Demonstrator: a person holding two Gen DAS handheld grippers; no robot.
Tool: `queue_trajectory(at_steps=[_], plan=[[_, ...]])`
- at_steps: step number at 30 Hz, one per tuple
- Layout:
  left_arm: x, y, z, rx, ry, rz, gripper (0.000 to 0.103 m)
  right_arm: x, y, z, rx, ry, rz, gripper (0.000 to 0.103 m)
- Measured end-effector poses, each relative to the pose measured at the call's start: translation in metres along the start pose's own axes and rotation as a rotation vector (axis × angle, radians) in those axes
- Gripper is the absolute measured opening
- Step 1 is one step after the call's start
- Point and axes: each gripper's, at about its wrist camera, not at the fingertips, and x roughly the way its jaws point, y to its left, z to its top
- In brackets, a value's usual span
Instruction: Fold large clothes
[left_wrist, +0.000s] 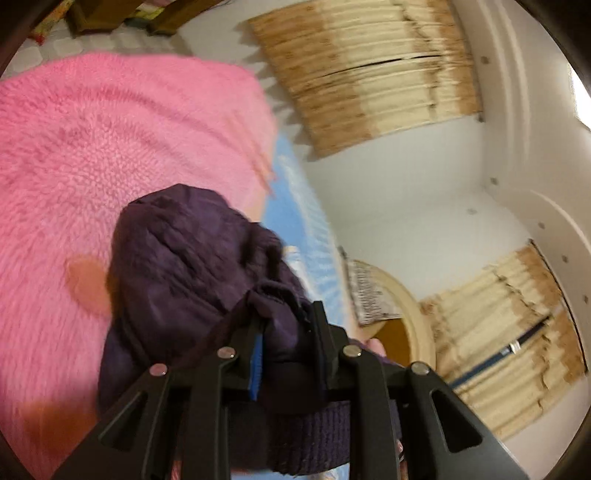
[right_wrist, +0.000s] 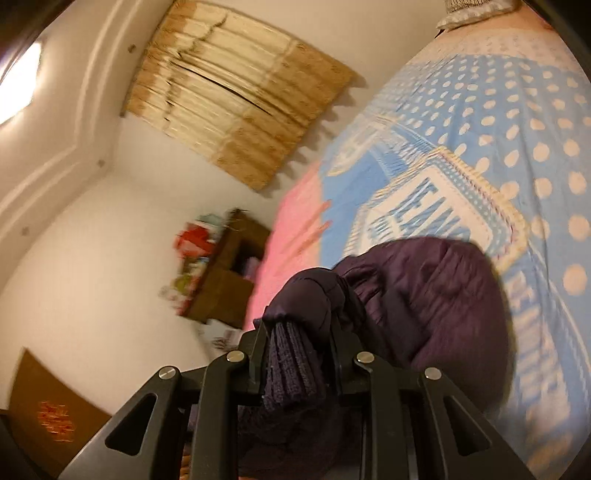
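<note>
A dark purple padded jacket (left_wrist: 181, 258) hangs bunched in front of my left gripper (left_wrist: 288, 317), whose fingers are shut on a fold of it near a ribbed knit hem (left_wrist: 314, 439). In the right wrist view the same purple jacket (right_wrist: 424, 302) billows over the bed, and my right gripper (right_wrist: 299, 332) is shut on a gathered cuff with ribbed knit (right_wrist: 291, 373) between the pads. Both views are tilted and blurred by motion.
A fluffy pink blanket (left_wrist: 110, 147) covers the bed beside a blue dotted sheet (right_wrist: 498, 110). Bamboo blinds (left_wrist: 369, 70) hang on white walls. A brown wooden shelf (right_wrist: 225, 277) with colourful items stands by the bed. A round wooden piece (left_wrist: 410, 321) sits at the bed's end.
</note>
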Motion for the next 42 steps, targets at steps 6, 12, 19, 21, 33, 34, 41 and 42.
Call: queue_trajectory(at_steps=[6, 12, 19, 21, 33, 34, 41, 42], plan=[[0.033, 0.026, 0.015, -0.095, 0.067, 0.115, 0.038, 0.084, -0.045, 0.013, -0.019, 0.077, -0.136, 0.029], [-0.03, 0.001, 0.01, 0.03, -0.138, 0.11, 0.103, 0.099, -0.063, 0.011, -0.016, 0.102, -0.1, 0.044], [-0.016, -0.05, -0.03, 0.358, -0.083, 0.219, 0.103, 0.06, -0.005, 0.02, -0.206, -0.093, -0.135, 0.084], [0.003, -0.066, -0.052, 0.495, -0.047, 0.277, 0.103, 0.057, 0.019, 0.014, -0.284, -0.049, -0.101, 0.084], [0.079, -0.12, -0.077, 1.161, 0.021, 0.557, 0.099, 0.11, 0.058, -0.03, -0.643, 0.193, -0.266, 0.079], [0.079, -0.12, -0.072, 1.157, 0.043, 0.545, 0.099, 0.112, 0.057, -0.027, -0.652, 0.202, -0.252, 0.079], [0.107, -0.092, -0.049, 1.071, 0.189, 0.536, 0.099, 0.143, 0.04, -0.014, -0.523, 0.328, -0.318, 0.078], [0.11, -0.087, -0.048, 1.06, 0.188, 0.542, 0.098, 0.148, 0.038, -0.014, -0.521, 0.334, -0.333, 0.074]])
